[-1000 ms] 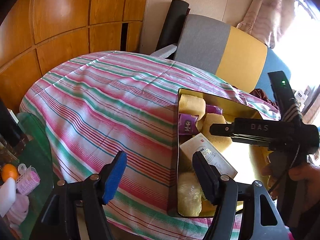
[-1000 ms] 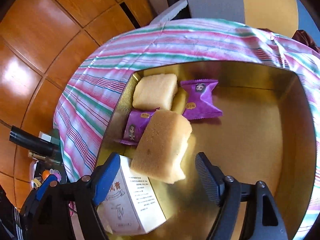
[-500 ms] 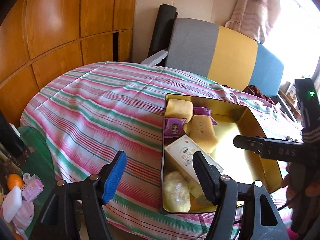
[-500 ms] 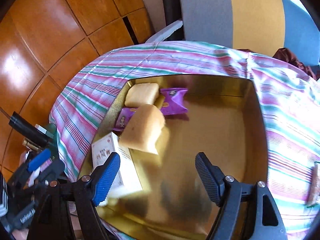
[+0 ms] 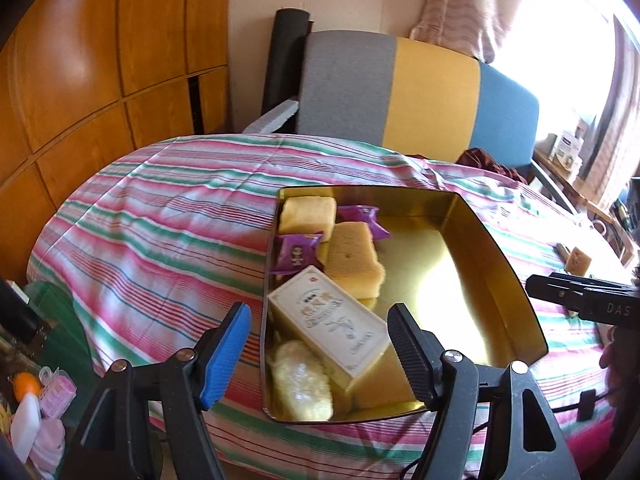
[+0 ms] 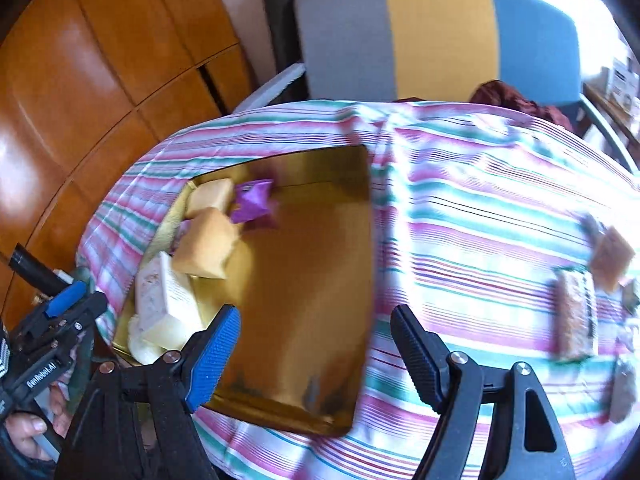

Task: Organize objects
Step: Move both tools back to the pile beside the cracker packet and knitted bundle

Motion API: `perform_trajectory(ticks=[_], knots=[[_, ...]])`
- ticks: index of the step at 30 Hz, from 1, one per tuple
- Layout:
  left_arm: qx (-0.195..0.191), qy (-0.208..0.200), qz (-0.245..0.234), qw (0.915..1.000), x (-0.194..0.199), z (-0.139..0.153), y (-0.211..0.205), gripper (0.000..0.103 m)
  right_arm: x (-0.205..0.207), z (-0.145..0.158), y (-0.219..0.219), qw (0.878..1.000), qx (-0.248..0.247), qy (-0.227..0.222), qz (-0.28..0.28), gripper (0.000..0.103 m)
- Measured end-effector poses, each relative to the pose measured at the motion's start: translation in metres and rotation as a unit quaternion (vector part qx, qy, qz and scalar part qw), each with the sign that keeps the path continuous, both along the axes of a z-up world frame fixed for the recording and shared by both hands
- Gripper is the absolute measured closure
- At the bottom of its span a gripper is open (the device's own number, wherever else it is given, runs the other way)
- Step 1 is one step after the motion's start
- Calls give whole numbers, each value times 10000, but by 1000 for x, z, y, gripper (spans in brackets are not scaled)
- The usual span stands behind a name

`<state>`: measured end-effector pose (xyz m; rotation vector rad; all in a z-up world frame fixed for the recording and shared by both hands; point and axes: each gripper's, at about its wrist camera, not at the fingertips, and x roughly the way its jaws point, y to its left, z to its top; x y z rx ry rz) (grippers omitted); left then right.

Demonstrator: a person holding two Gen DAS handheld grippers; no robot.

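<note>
Gold tin tray sits on the striped tablecloth, one tray only. Inside it, counted from the left wrist view: two yellow sponge cakes, the far one at the tray's 11 o'clock corner, the nearer one toward centre-left; two purple wrapped snacks, one against the 9 o'clock wall, the other at 12 o'clock of the nearer cake; one white carton with printed characters too small to read, lying tilted at 7 o'clock; one pale clear-wrapped pastry at the 6 o'clock corner. Right half of the tray is bare metal. Left gripper hangs above the tray's near-left edge, jaws spread wide, nothing between them. Right gripper likewise spread wide and holding nothing, over the tray's right wall and the cloth. Right wrist view is motion-blurred; at 3 o'clock on the cloth lie a brown square snack and one long wrapped bar, other small items there too smeared to count. Legible writing: "DAS" on the right gripper body, "GenRobot.AI" on the left gripper body. Grey-yellow-blue chair stands at 12 o'clock.
</note>
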<state>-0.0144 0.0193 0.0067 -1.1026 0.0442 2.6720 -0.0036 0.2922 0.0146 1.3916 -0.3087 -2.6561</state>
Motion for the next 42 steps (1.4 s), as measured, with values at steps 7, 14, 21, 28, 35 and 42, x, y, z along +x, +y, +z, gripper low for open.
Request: perform_trajectory(ticks=[7, 14, 21, 28, 35, 42], knots=[[-94, 67, -387, 9992, 4, 4, 29, 24, 25, -3, 63, 9975, 225, -58, -671, 24], [-136, 70, -898, 9958, 7, 5, 64, 17, 64, -6, 147, 9836, 441, -142, -1742, 24], [-236, -56, -1396, 9899, 6, 4, 105, 17, 129, -8, 247, 9237, 27, 206, -3827, 23], [-248, -135, -2057, 9782, 8, 7, 162, 17, 183, -24, 298, 8457, -1157, 529, -5182, 23], [-160, -529, -2547, 9654, 1, 1, 224, 17, 181, -28, 296, 8479, -1482, 608, -5054, 23], [-371, -692, -2999, 9507, 3, -8, 281, 17, 186, -35, 304, 8393, -1829, 624, -5081, 23]])
